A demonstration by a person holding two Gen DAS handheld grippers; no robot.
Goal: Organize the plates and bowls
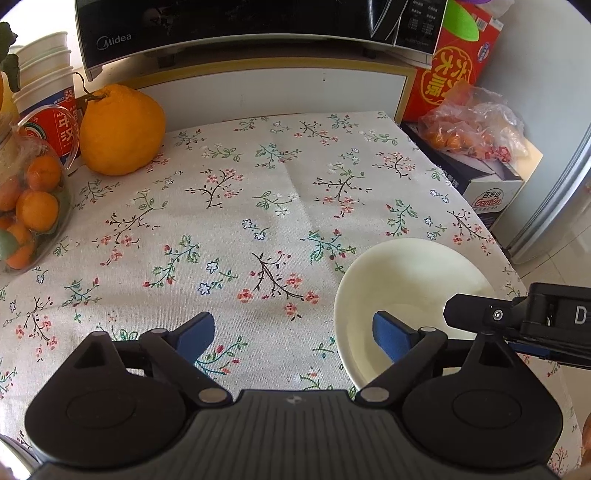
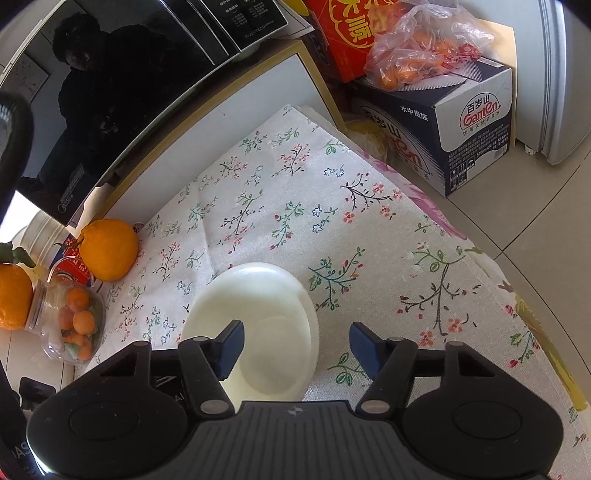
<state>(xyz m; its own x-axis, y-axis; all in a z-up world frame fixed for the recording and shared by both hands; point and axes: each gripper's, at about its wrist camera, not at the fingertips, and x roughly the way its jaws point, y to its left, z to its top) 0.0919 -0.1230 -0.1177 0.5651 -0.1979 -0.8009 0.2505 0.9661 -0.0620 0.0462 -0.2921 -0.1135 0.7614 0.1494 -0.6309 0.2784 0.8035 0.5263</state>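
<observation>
A cream-white bowl [image 1: 402, 280] sits on the floral tablecloth near the table's right front edge. In the right wrist view it [image 2: 258, 317] seems to rest in or on a second white dish of like size; a double rim shows at its right side. My left gripper [image 1: 295, 334] is open, low over the cloth, its right finger above the bowl's left part. My right gripper [image 2: 295, 347] is open above the bowl, its left finger over the bowl's inside, its right finger outside the rim. The right gripper's body also shows in the left wrist view [image 1: 517, 317].
A large orange citrus [image 1: 120, 129] and a clear container of small oranges [image 1: 29, 206] stand at the left with stacked paper cups [image 1: 46, 74]. A black microwave [image 1: 236, 26] stands behind. A Ganten box [image 2: 461, 122] with a bag of fruit stands off the table's right.
</observation>
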